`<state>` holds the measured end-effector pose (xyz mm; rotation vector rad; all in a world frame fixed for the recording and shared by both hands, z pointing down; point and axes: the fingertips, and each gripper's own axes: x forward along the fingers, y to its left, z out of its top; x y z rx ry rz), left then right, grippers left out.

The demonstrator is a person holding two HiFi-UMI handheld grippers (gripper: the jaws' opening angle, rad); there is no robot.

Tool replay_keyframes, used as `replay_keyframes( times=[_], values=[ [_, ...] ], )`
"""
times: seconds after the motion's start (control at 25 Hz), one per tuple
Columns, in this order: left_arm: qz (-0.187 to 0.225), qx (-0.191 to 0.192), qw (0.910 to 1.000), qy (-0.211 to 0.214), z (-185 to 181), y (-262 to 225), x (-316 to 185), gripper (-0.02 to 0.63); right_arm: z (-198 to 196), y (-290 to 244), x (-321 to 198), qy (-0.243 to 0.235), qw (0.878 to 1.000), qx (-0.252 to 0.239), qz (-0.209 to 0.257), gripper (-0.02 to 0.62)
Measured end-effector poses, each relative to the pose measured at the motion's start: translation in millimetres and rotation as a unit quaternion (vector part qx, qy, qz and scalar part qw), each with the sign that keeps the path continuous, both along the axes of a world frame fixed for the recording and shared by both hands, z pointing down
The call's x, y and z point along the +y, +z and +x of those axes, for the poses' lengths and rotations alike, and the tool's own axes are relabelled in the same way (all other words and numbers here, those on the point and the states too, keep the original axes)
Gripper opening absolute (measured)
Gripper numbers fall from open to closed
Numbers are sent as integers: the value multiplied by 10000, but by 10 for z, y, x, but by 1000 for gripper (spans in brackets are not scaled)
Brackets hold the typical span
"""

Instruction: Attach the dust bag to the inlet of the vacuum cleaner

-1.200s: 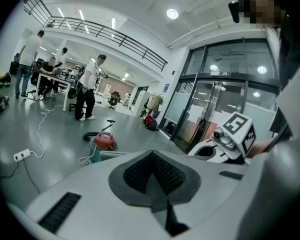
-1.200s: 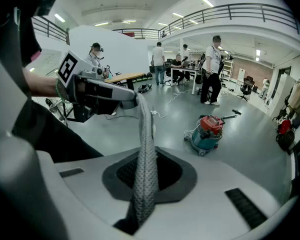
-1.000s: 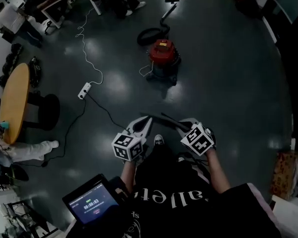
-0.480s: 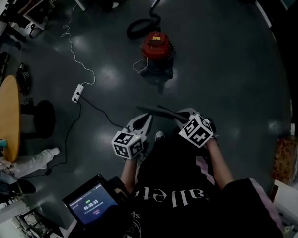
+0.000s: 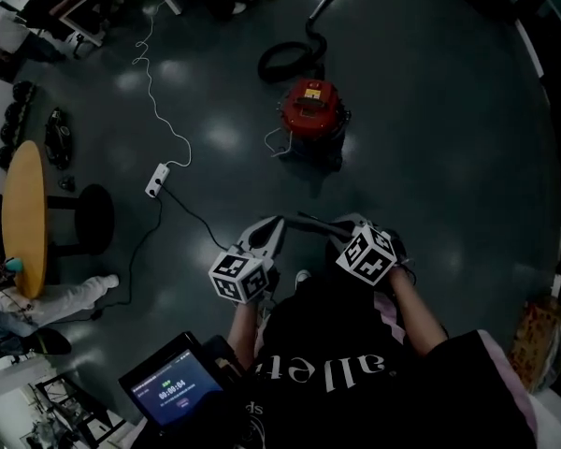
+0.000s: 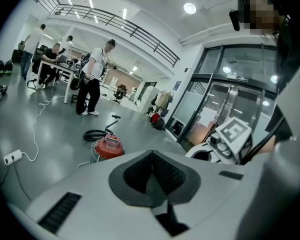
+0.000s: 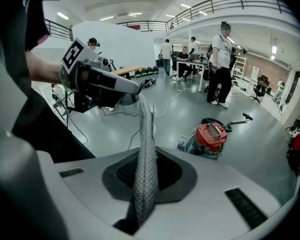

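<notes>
Head view, looking steeply down: a person stands on a dark grey, glossy floor that mirrors the ceiling lights, holding the left gripper (image 5: 273, 224) and the right gripper (image 5: 337, 228) out in front. A flat dust bag (image 5: 309, 221) stretches between them as a thin dark strip.

Right gripper view: the dust bag (image 7: 146, 149) is grey cloth with a fine dimpled weave, seen edge-on. It rises from between the black ribbed pads, which are pressed onto it, and runs to the tip of the left gripper (image 7: 134, 89).

Left gripper view: the jaws are closed to a narrow seam on the bag's other end.

A vacuum cleaner (image 5: 310, 110), a squat drum with a round red top, sits on the floor well ahead of both grippers and apart from the bag. Its black hose (image 5: 285, 62) curls behind it.

To the left, a white power strip (image 5: 156, 178) trails a white cable beside a round wooden table (image 5: 23, 213).

The room is a large, bright open hall with a railed upper gallery, glass doors, and people at desks in the distance.
</notes>
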<state>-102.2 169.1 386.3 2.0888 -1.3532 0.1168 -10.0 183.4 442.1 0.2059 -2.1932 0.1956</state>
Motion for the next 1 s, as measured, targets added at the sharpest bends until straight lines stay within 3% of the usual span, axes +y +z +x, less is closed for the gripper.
replay_keyframes(
  times=[0.2,0.4,0.8,1.0],
  values=[
    [-44,-168,9994,-288,45,83,-749,6,55,279,-731,-263,9995,-137,-63,38],
    [-246,-434,9985,-203,33,160,-1289,6,3,570,-1200,-174,9993,-134,-310,38],
    [-461,-1254,9853,1060,-312,1091,-2467,6,-274,1424,-1719,862,9909,-82,-1034,38],
    [-510,-1641,9653,1966,-474,1614,-3135,38,-451,1849,-1870,1430,9829,86,-1155,38]
  ],
)
